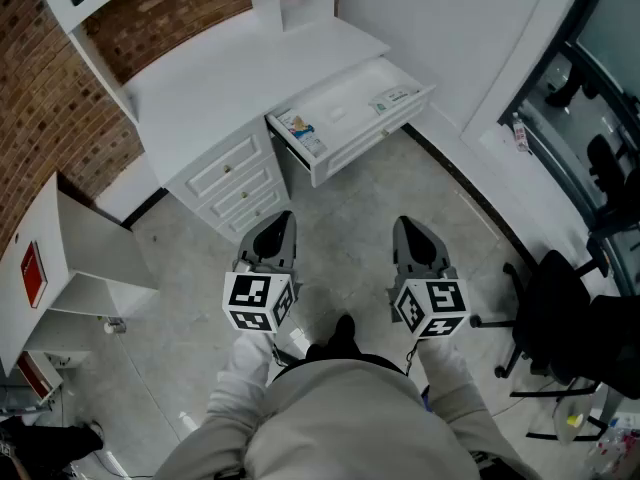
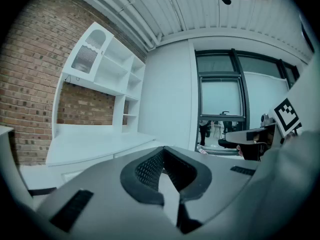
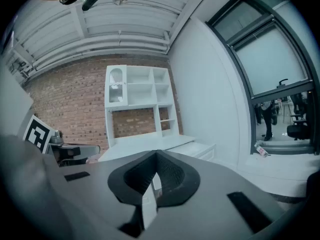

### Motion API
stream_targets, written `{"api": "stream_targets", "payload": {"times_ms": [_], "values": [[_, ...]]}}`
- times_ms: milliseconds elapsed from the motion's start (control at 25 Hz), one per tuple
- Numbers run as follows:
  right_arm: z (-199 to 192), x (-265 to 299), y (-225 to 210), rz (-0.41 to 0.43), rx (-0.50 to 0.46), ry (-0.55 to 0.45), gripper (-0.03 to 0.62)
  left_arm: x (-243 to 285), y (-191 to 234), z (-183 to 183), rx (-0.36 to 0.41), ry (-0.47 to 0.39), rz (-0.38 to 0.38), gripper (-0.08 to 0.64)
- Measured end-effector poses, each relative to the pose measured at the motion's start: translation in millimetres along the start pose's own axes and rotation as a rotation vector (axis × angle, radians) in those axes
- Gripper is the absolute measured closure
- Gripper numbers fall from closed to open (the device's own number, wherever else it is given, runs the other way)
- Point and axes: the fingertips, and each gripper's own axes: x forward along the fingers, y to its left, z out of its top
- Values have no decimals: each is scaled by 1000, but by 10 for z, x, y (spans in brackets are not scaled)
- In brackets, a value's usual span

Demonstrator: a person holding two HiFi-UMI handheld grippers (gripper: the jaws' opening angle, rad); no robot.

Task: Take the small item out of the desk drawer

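The white desk (image 1: 215, 78) stands ahead of me with its top drawer (image 1: 350, 118) pulled open. A small colourful item (image 1: 300, 131) lies at the drawer's left end, and another small packet (image 1: 395, 98) lies at its right end. Both grippers are held low near my body, well short of the drawer. My left gripper (image 1: 277, 226) has its jaws together with nothing between them; in the left gripper view the left gripper (image 2: 164, 151) points level past the desk top (image 2: 90, 144). My right gripper (image 1: 410, 230) is likewise shut and empty, and the right gripper (image 3: 156, 155) faces the desk's shelf unit (image 3: 140, 101).
A low white cabinet (image 1: 90, 258) with a red panel stands at the left against the brick wall (image 1: 40, 118). A black office chair (image 1: 560, 308) is at the right by the glass wall (image 1: 590, 98). Three shut drawers (image 1: 235, 183) sit under the desk's left side.
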Motion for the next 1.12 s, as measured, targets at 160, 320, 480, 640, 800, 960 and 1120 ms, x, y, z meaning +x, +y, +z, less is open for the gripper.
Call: {"api": "stream_targets", "payload": {"times_ms": [160, 320, 480, 640, 800, 960, 1120], "values": [[87, 73, -179, -1, 30, -29, 565, 163, -12, 38, 5, -9, 21, 541], [109, 132, -380, -18, 64, -40, 565, 311, -17, 81, 10, -15, 36, 541], [125, 189, -507, -22, 64, -43, 565, 441, -14, 123, 18, -20, 51, 541], [189, 218, -607, -25, 58, -53, 565, 522, -32, 178, 42, -27, 66, 540], [223, 295, -651, -15, 67, -55, 565, 663, -46, 230, 48, -29, 53, 527], [231, 402, -701, -21, 76, -53, 565, 819, -13, 296, 58, -34, 37, 445], [251, 558, -802, -35, 94, -56, 565, 1026, 27, 322, 72, -32, 17, 418]]}}
